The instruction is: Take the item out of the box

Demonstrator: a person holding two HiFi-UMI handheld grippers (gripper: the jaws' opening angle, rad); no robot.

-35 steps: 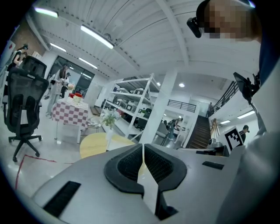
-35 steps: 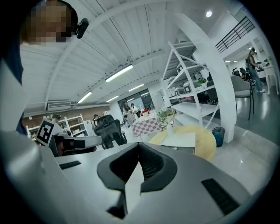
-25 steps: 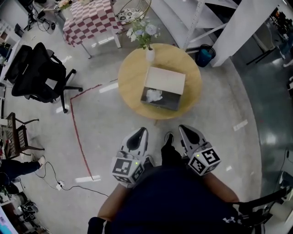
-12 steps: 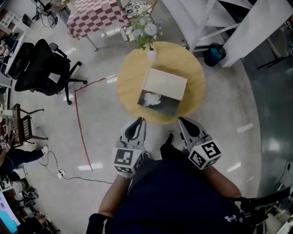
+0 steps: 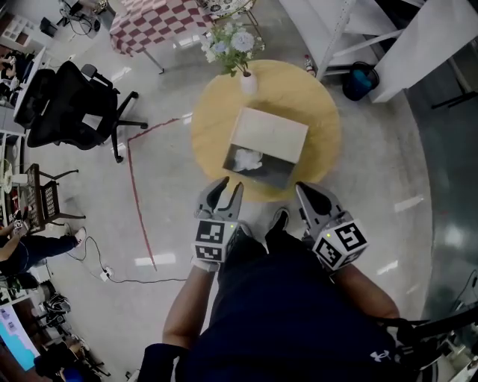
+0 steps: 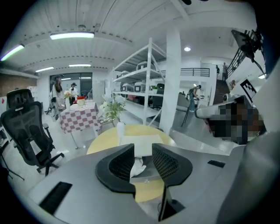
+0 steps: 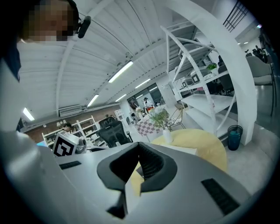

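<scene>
An open cardboard box lies on the round yellow table. A crumpled white item rests in its open near end. My left gripper hovers at the table's near edge, just short of the box. Its jaws are opening, with nothing between them. In the left gripper view the gap of the left gripper frames the box and the white item farther off. My right gripper is held near the table's right front edge, jaws shut and empty. In its own view the right gripper points at the table.
A white vase of flowers stands on the table behind the box. A black office chair and a red floor line lie to the left. A checkered table is behind, with white shelving and a teal bin at the right.
The left gripper's jaws have parted from shut to wide. Both grippers have come forward to the table's near edge.
</scene>
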